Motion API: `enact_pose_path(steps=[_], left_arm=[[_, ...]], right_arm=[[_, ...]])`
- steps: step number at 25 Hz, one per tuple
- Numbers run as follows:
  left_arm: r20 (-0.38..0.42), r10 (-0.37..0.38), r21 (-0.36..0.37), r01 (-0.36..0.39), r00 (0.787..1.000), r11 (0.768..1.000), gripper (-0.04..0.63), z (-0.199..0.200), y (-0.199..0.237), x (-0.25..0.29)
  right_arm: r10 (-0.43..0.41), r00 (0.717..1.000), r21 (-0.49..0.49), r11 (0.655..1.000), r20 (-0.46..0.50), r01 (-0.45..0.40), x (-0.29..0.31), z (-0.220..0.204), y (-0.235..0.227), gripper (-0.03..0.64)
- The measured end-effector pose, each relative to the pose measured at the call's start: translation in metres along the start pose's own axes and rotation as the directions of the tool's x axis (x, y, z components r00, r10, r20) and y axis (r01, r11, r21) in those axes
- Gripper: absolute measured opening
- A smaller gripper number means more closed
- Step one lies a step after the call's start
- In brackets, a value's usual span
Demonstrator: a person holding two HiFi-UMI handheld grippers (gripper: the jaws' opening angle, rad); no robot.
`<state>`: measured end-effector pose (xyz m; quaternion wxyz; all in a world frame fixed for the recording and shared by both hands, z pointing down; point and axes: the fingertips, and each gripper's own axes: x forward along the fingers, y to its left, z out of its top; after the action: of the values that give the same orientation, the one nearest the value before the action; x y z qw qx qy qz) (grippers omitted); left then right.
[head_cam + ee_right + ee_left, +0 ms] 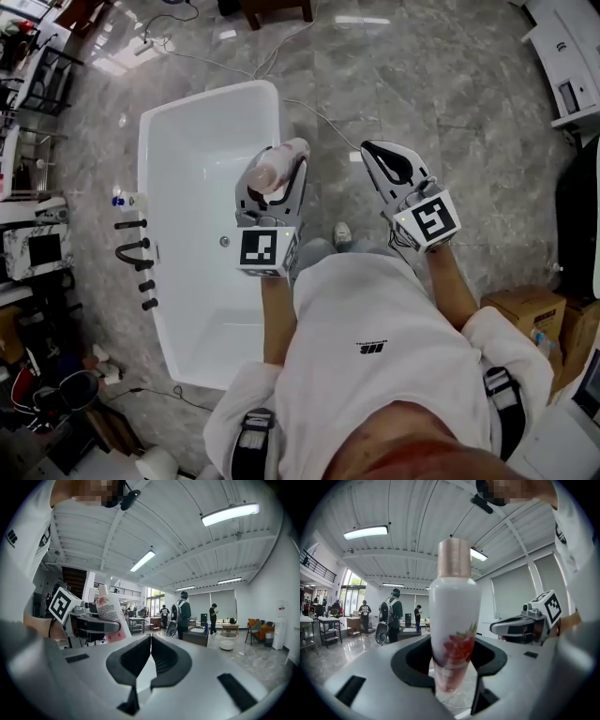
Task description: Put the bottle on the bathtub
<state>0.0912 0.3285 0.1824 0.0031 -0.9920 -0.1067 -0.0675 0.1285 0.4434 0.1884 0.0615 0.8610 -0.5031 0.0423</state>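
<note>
Left gripper [271, 184] clamps the tall white flower-printed bottle [454, 616] near its base; it looks light, rigid and slippery, so top-heavy here. Right gripper [149, 645] is closed and empty.

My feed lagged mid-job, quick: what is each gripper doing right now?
Left gripper: closed on the bottle.
Right gripper: closed, jaws together, nothing between them.

Head cam steep down on bathtub [197, 169]; L/R cams share hall [333, 641].
</note>
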Motion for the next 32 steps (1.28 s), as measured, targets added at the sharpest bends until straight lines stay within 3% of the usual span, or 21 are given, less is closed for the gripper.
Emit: enact_pose_path(steps=[9, 18, 25, 32], left_arm=[[-0.003, 0.094, 0.009, -0.094, 0.996, 0.996, 0.222, 0.006, 0.048, 0.048], [0.002, 0.234, 0.011, -0.234, 0.972, 0.972, 0.222, 0.001, 0.122, 0.070], [-0.001, 0.389, -0.034, -0.389, 0.921, 0.921, 0.222, -0.001, 0.212, 0.073], [-0.006, 0.496, -0.074, -0.496, 0.868, 0.865, 0.222, -0.006, 0.301, 0.071]], right_arm=[[0.088, 0.996, -0.003, 0.996, 0.028, -0.088, 0.066, 0.013, -0.026, -0.005], [0.209, 0.977, -0.028, 0.978, 0.033, -0.208, 0.152, 0.019, -0.027, -0.005], [0.381, 0.925, -0.065, 0.923, 0.012, -0.379, 0.256, 0.032, -0.007, -0.005], [0.501, 0.865, -0.092, 0.862, 0.005, -0.499, 0.351, 0.045, 0.020, -0.005]])
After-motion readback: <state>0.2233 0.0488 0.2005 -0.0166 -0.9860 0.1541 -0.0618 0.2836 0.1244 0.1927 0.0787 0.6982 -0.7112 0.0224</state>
